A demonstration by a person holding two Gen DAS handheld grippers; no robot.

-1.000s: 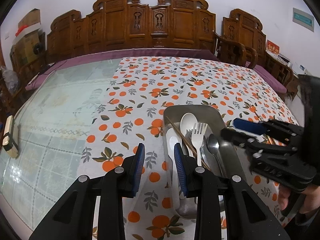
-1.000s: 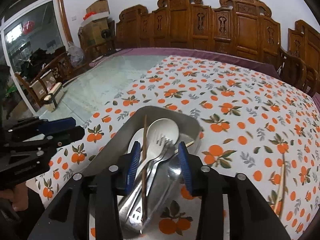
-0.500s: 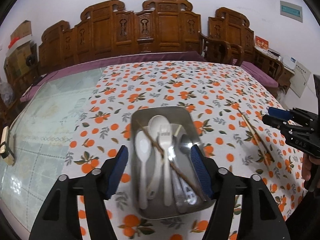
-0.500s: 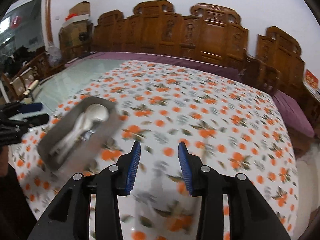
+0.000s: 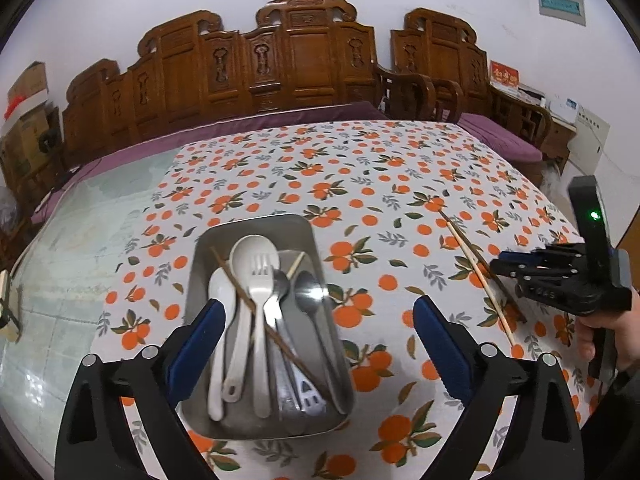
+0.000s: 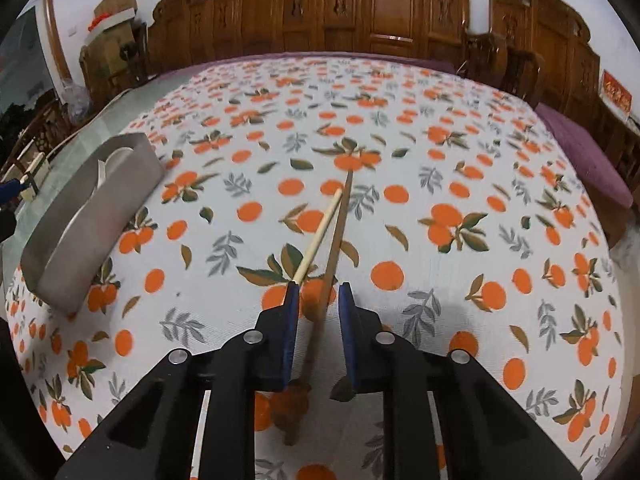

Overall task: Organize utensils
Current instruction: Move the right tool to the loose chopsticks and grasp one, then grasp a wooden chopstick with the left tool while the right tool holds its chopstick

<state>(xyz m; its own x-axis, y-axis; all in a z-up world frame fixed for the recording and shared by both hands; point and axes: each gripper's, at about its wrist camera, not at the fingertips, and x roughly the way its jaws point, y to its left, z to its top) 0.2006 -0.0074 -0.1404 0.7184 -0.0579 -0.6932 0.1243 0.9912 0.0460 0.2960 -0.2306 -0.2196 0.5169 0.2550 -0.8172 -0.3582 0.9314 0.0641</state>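
A metal tray [image 5: 256,228] on the orange-print tablecloth holds white spoons [image 5: 253,254], a white fork [image 5: 262,300], metal spoons [image 5: 310,292] and a brown chopstick [image 5: 240,284] lying across them. My left gripper [image 5: 318,312] hovers over the tray's near end, its jaws opening wide with nothing held. To the right, a light chopstick [image 6: 320,236] and a dark chopstick [image 6: 340,224] lie side by side on the cloth. My right gripper [image 6: 319,292] is low over them, its jaws closing. The dark chopstick runs between the pads with a gap on each side.
Carved wooden chairs [image 5: 304,60] line the far side of the table. Left of the cloth is bare glass tabletop [image 5: 72,248]. A person's hand [image 5: 600,332] holds the right gripper [image 5: 516,270] at the table's right edge. The tray's side wall [image 6: 80,220] is at left.
The left jaws spread wide and the tray now sits centred in that view. The right gripper swung from over the tray to the two chopsticks on the cloth, dropped lower, and its jaws narrowed.
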